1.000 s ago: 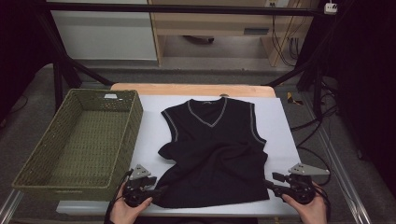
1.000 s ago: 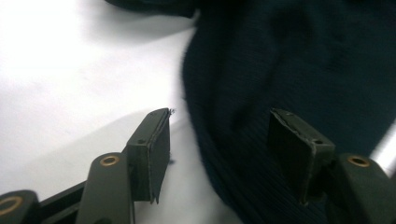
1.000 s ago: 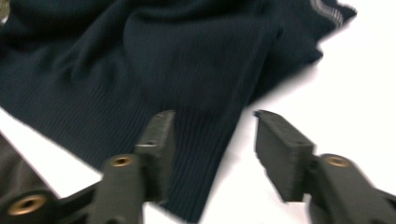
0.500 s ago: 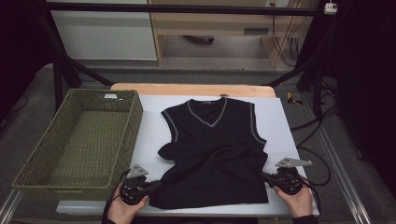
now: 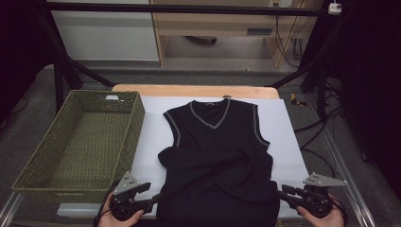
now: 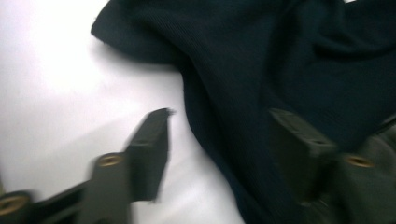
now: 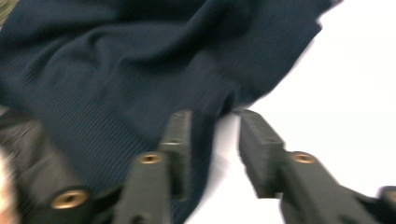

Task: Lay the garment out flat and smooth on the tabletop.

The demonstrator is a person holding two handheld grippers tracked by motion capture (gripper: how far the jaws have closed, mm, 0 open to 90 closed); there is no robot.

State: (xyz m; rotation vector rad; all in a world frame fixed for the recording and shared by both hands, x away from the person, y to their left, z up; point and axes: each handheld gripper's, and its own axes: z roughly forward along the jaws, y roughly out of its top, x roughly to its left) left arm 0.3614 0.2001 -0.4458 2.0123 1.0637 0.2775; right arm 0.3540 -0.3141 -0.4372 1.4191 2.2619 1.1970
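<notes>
A black sleeveless V-neck vest [image 5: 217,156] with grey trim lies on the white sheet [image 5: 151,137]. Its upper half is flat and its lower half is rumpled. My left gripper [image 5: 150,193] is at the vest's lower left corner. In the left gripper view the jaws [image 6: 219,114] have just been opening and stand wide, with the vest's edge [image 6: 224,154] loose between them. My right gripper [image 5: 283,193] is at the lower right corner. Its jaws [image 7: 214,113] have also just been opening. One finger lies over the ribbed hem [image 7: 107,126], the other over bare sheet.
A green woven basket [image 5: 135,127] stands on the left of the table, close to the vest's left side. The wooden table edge [image 5: 189,88] runs along the back. A dark metal frame and cables surround the table, and a metal rail borders its right side.
Half a second ago both grippers sat at the vest's lower corners. The right one has since pulled back to the right and toward the person. The lower hem lies straighter than a second ago.
</notes>
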